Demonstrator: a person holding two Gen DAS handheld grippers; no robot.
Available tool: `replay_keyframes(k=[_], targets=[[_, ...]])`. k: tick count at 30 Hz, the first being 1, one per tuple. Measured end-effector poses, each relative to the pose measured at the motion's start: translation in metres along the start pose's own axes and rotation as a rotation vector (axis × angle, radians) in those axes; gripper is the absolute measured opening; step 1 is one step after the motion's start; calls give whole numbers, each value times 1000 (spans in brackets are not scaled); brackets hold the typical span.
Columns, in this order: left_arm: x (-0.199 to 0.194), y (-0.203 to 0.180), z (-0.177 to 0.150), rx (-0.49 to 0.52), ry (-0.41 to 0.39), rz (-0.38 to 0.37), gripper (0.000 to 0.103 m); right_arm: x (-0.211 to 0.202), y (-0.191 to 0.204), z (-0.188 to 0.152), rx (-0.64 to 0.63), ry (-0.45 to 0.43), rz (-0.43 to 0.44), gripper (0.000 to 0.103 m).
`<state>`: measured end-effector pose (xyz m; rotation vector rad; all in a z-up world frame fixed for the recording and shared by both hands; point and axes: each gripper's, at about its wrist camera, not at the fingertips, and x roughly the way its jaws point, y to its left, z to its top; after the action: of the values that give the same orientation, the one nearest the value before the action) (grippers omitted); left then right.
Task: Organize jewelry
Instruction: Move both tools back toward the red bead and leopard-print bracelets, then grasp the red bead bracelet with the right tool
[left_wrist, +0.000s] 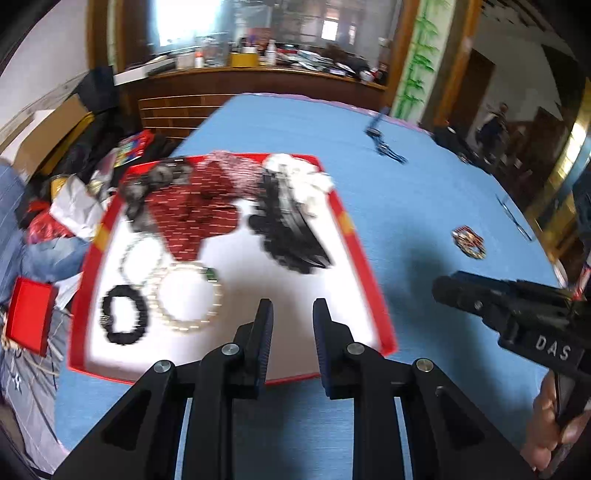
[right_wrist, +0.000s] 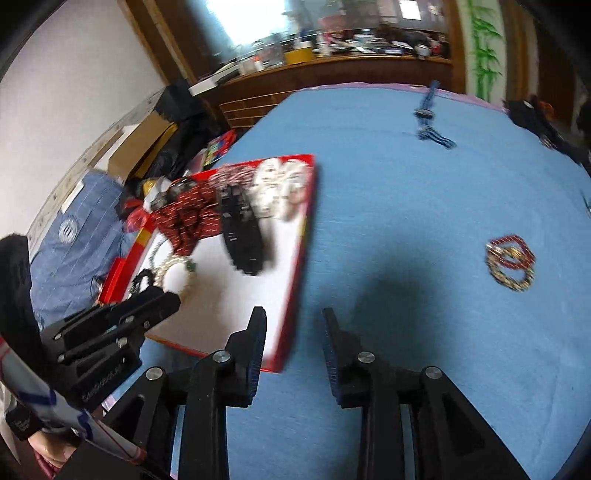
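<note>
A red-rimmed white tray (left_wrist: 354, 236) (right_wrist: 308, 221) lies on the blue table. It holds a pearl necklace (left_wrist: 190, 295), a black scrunchie (left_wrist: 123, 319), a red patterned piece (left_wrist: 199, 218), a black hair piece (left_wrist: 290, 221) (right_wrist: 242, 229) and a white flower piece (left_wrist: 303, 175). Red and gold bracelets (left_wrist: 469, 242) (right_wrist: 511, 264) lie on the cloth right of the tray. A blue beaded piece (left_wrist: 384, 142) (right_wrist: 430, 125) lies farther back. My left gripper (left_wrist: 292, 314) is open and empty over the tray's near part. My right gripper (right_wrist: 293, 325) is open and empty over the tray's right edge.
The table's far edge meets a wooden counter (left_wrist: 258, 85) crowded with bottles and boxes. Clutter, cardboard and a small red box (left_wrist: 29, 317) sit off the table's left side. A thin dark item (left_wrist: 513, 218) lies near the right edge.
</note>
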<state>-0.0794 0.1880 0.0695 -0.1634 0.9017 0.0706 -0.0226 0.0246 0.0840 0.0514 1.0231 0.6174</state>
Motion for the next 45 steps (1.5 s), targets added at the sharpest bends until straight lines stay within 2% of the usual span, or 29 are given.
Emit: replay_keyframes(k=[8,14,24,30,36,41,45], targets=[[9,-48,1,88,41,-49,21,-33,-67,3,124,-69,-44,32],[15,-84,2,155,64,-79,23,-56,-127,10,245,-114,-114,32],[42,-147,13,244,156,-167,24,-61,-179,8,321,-98,-169,32],[51,-168,17,264,178,-187,24,-43,-203,25,340,-54,-204,32],[55,-166,16,259,189,-186,26,-3,-216,47,336,27,-239,31],[64,-156,22,233,199,-173,26,19,-214,58,291,61,-286,31],[73,-155,26,224,212,-167,26,30,-206,61,200,64,-378,19]])
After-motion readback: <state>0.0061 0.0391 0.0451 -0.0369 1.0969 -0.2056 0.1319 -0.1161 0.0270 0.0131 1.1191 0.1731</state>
